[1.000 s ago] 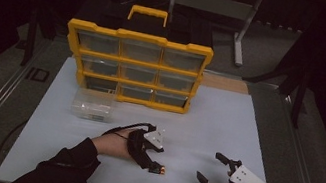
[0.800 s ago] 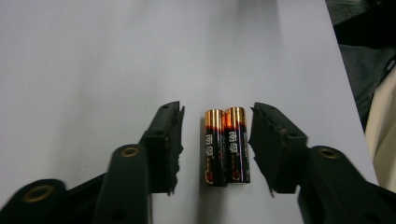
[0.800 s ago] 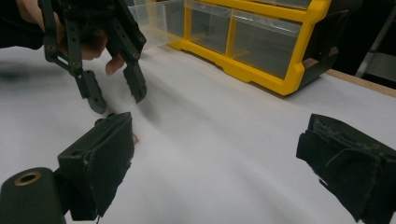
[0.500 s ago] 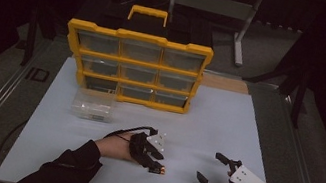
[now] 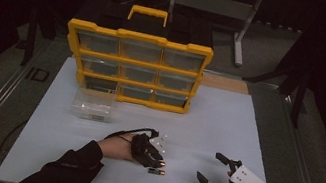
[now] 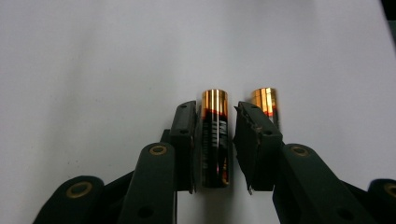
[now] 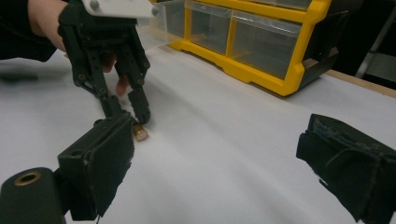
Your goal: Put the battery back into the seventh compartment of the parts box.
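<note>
My left claw has just been closing around a battery lying on the tabletop; a small gap remains at one pad. A second battery lies just beside. Right claw stands spread, idle. Next: complete pinch, lift straight.

Left gripper points down at the white table surface. Its jaws have just been closing and now straddle a black-and-copper battery, lying lengthwise between the pads. Left pad touching it, small gap on the right. Second battery lies just outside the right jaw, partly hidden.
</note>
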The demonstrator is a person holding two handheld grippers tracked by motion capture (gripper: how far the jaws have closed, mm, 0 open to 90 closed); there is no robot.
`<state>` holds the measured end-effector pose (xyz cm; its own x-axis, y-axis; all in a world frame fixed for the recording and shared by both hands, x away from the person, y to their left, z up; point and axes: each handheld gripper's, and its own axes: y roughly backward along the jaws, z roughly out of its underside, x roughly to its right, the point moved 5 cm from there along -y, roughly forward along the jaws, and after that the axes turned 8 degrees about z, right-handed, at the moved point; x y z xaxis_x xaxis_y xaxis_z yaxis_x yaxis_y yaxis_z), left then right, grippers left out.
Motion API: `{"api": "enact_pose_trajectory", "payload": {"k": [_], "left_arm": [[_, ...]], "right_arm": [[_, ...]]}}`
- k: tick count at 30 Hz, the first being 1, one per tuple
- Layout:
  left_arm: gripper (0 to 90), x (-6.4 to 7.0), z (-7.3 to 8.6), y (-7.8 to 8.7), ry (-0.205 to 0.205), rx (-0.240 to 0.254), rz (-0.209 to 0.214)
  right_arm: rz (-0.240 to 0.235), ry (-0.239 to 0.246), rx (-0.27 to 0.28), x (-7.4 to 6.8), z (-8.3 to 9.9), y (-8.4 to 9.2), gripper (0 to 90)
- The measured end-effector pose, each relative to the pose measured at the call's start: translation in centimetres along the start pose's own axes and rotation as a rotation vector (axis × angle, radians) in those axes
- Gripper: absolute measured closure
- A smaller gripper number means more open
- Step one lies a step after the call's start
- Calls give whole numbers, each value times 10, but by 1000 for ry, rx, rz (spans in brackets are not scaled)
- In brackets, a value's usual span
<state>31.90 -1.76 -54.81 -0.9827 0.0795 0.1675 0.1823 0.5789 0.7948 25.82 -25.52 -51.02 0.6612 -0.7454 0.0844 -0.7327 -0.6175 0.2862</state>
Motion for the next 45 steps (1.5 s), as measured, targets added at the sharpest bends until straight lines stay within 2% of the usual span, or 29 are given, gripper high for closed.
{"api": "enact_pose_trajectory", "payload": {"k": [2, 7, 11, 16, 25, 41, 42, 43, 45], "left_arm": [[701, -2, 0, 0, 5, 4, -3], [710, 1, -1, -1, -43, -19, -33], [738, 2, -1, -1, -48, -23, -42], [746, 4, -4, -3, -69, -60, -52], [754, 3, -6, -3, -62, -90, -43], [757, 2, -7, 2, -60, -91, -21], [758, 2, -7, 3, -62, -85, -41], [758, 1, -8, 4, -56, -87, -27], [758, 1, -9, 7, -61, -80, -42]], "right_arm": [[0, -1, 0, 0, 0, 0, 90], [0, -1, -2, 0, 0, 0, 90], [1, -1, -5, 0, 0, 0, 90], [3, 1, -7, 0, 0, 0, 89], [2, -1, -8, 0, 1, -1, 90], [4, -3, -7, 1, 1, -1, 90], [3, -5, -6, 1, 1, -1, 90], [3, -4, -7, 1, 1, -1, 90], [3, -4, -7, 1, 1, -1, 90]]}}
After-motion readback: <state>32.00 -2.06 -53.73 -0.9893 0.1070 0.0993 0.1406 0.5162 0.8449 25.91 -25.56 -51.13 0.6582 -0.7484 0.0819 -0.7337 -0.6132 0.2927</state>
